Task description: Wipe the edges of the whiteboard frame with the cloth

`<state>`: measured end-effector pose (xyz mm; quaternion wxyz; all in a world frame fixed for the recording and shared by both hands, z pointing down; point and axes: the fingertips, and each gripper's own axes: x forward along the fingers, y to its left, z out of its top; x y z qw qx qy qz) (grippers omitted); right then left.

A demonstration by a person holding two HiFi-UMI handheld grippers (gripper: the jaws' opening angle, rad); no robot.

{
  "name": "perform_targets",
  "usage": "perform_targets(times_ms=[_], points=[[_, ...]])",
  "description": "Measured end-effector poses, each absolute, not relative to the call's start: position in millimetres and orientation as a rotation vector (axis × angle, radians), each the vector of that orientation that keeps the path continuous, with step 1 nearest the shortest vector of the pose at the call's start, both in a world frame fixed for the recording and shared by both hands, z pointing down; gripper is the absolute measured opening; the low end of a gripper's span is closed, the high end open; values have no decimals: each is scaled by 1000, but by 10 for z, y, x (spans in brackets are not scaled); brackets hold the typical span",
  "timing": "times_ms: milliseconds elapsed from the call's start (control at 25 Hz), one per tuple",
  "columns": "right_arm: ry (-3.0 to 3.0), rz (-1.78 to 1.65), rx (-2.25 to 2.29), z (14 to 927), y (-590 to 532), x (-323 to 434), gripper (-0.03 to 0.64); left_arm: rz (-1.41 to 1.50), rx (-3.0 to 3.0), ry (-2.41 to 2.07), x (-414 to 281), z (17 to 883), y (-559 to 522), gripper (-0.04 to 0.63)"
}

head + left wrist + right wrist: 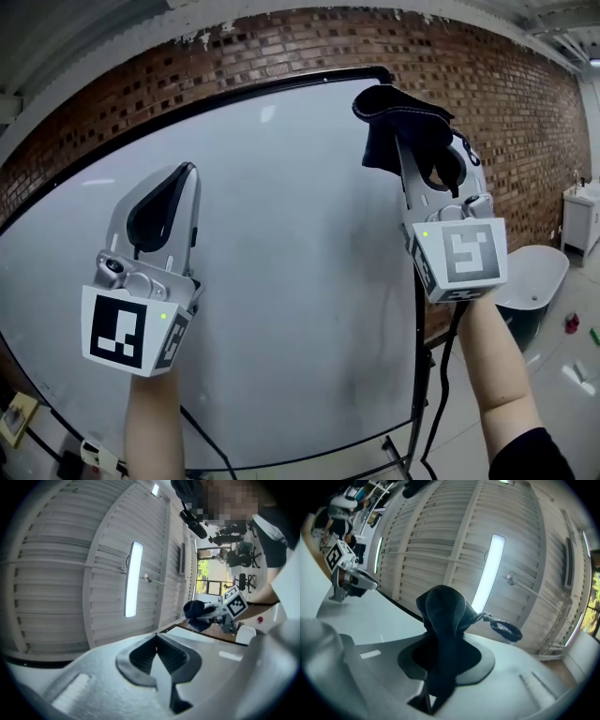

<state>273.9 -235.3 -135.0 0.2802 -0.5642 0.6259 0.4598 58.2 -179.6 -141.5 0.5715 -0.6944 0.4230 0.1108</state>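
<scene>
The whiteboard (281,281) has a thin black frame (281,82) and stands in front of a brick wall. My right gripper (405,120) is shut on a dark cloth (398,127), which it holds up at the board's top right corner, by the frame. In the right gripper view the cloth (444,630) bulges out of the right gripper (440,641), with a loop of cord trailing right. My left gripper (186,173) is raised in front of the board's left half, shut and holding nothing. The left gripper view shows the left gripper (157,638) with its jaws together, and the cloth (196,613) farther off.
The board's metal stand (419,375) runs down at the lower right. A white tub (534,277) and a white cabinet (577,217) stand to the right on the tiled floor. Small items lie on the floor at lower left (19,417). Strip lights (490,571) hang from the ribbed ceiling.
</scene>
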Motion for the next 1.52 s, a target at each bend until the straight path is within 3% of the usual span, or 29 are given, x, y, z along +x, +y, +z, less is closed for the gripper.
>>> perform_targets(times_ms=[440,720,1160,1520], points=[[2082,1007,-1227,387,-2042,1734,84,305,-1760,967,473,-128,-1501,3],[2421,790,-1097,1754,-2065,1006,84,123,-1862,1174,129,1145,-1674,3],[2619,542,-1025,2634,-2034,609,84,43,-2107,1480,-344,2750,-1676,3],[2845,335,-1012,3459,-1949,429,84,-69,-2235,1574,-410,3427,-1671,3]])
